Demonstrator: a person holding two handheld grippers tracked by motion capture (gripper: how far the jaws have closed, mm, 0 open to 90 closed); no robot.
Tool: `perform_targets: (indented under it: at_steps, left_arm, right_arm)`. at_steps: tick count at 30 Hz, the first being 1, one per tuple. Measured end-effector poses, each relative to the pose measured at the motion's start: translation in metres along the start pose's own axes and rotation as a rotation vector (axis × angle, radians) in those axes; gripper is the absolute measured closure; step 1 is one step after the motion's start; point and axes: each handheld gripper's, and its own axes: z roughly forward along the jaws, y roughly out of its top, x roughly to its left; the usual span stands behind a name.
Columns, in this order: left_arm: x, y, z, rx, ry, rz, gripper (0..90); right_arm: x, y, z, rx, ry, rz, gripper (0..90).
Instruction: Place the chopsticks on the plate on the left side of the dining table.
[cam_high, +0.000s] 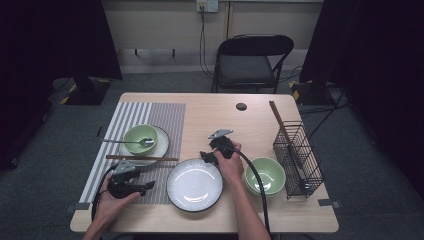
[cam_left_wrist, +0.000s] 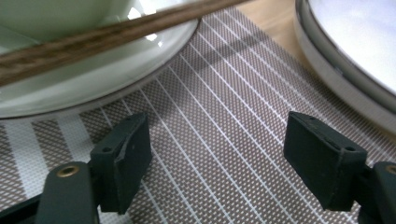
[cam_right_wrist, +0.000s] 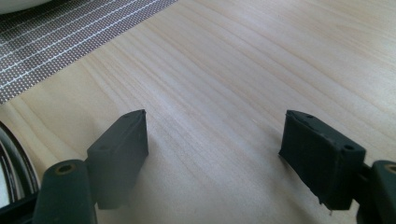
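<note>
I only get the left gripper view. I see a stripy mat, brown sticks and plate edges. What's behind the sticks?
Observer: A green bowl with a spoon in it, sitting on the small plate.
Operator: Where's my other gripper?
Observer: The right gripper is open over bare table, by the big plate's far rim.
Operator: Any more bowls?
Observer: Yes, a second bowl right of the big plate, beside a wire basket.

Black tool (cam_high: 150, 186), grey plate, trailing black cable.
</note>
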Motion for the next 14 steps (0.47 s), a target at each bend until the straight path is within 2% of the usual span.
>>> perform_targets:
  at_steps: [1, 3, 6, 8, 14]
  left_arm:
    - [-0.0010, -0.0004, 0.0011, 0.010, 0.010, 0.019, 21.8]
    - [-0.0044, -0.0030, 0.0047, -0.012, 0.043, 0.035, 20.7]
    - [-0.0078, -0.0034, 0.0059, -0.001, 0.072, 0.072, 19.1]
    - [-0.0075, -0.0035, 0.0063, -0.005, 0.068, 0.060, 18.8]
    - [-0.0078, -0.0033, 0.0064, -0.002, 0.072, 0.062, 18.6]
  right_arm:
    - [0.0000, 0.0000, 0.0000, 0.000, 0.000, 0.000, 22.3]
    - [-0.0001, 0.0000, 0.0000, 0.000, 0.000, 0.000, 22.4]
    - [0.0000, 0.0000, 0.0000, 0.000, 0.000, 0.000, 22.4]
    - [0.0000, 0.0000, 0.0000, 0.000, 0.000, 0.000, 22.3]
    - [0.0000, 0.0000, 0.0000, 0.000, 0.001, 0.000, 22.3]
